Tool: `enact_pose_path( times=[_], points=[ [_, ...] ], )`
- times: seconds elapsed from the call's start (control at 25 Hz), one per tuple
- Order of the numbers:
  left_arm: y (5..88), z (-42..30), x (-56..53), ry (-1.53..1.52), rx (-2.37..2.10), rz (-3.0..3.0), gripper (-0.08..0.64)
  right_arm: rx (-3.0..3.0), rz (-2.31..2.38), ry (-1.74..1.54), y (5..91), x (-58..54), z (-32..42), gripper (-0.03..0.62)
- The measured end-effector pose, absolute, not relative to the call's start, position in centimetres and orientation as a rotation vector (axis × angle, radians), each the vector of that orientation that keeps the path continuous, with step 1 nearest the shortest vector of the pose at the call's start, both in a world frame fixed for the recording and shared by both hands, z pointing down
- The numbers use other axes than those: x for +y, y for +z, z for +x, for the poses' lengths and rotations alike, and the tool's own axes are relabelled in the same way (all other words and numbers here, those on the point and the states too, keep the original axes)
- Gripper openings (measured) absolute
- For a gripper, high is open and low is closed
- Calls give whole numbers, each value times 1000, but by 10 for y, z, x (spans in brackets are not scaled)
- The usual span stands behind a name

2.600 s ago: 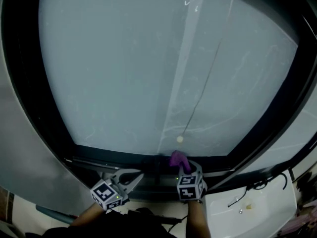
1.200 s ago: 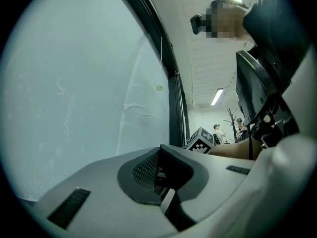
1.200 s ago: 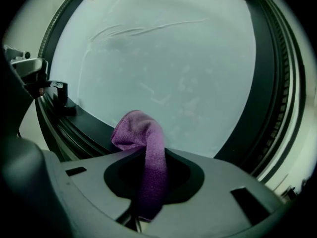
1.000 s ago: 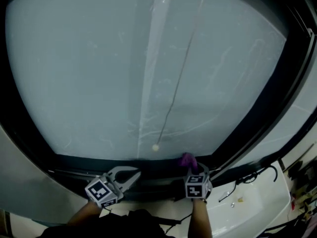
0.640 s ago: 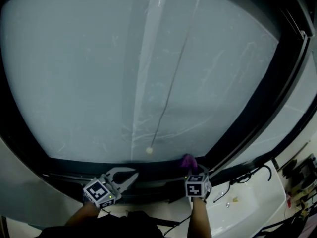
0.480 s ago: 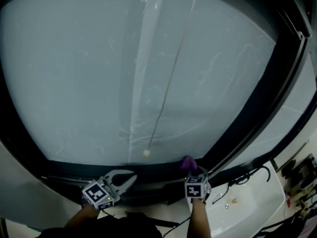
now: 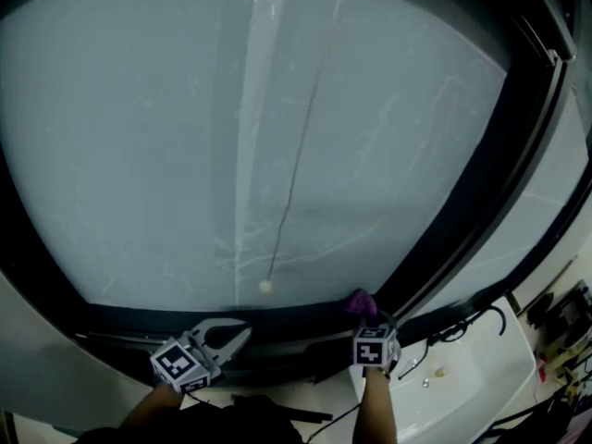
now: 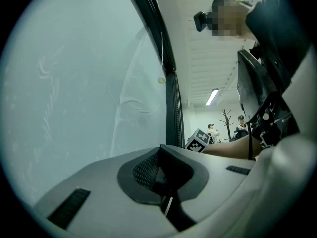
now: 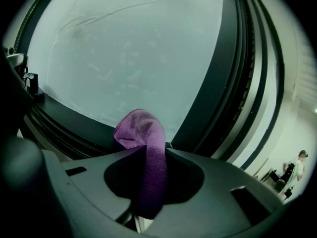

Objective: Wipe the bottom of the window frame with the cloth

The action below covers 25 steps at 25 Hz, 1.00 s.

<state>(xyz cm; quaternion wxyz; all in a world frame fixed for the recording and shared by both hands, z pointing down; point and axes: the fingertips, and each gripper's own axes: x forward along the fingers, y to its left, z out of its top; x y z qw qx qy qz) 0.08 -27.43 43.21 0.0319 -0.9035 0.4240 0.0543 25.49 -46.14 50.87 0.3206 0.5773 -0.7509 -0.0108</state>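
- Purple terry, folded into a soft loop: the cloth [image 9: 143,148] stands up out of the right gripper [image 9: 147,155], whose jaws are pinched tight on its lower part.
- In the head view we see the cloth [image 7: 361,302] at the far right end of the window frame's bottom rail [image 7: 277,326], close to the corner where the dark upright [image 7: 481,174] rises. Its folded tip is at the line where the rail meets the glass [image 7: 231,155]. It seems to touch there, but we cannot be sure.
- The left gripper [image 7: 246,330] lies further left along the same rail, with its jaws together on nothing. The left gripper view [image 8: 161,152] shows only its pads meeting.
- We judge the wipe to be under way, with the cloth near the right-hand limit of the rail.
- The rail is dark and looks the same all along, so we cannot tell which stretch is already clean. The part between the two grippers, and left of them, may still need a pass.
- The cloth looks dry and fluffy, with no visible dirt. Only a small bunched end is presented, so each stroke would cover a narrow strip.
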Motion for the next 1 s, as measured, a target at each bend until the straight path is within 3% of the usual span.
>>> enact_pose_path(
  times=[1.0],
  points=[
    [439, -3, -275, 129, 1296, -2836, 3, -1910, 1690, 115, 518, -465, 297, 78]
  ],
)
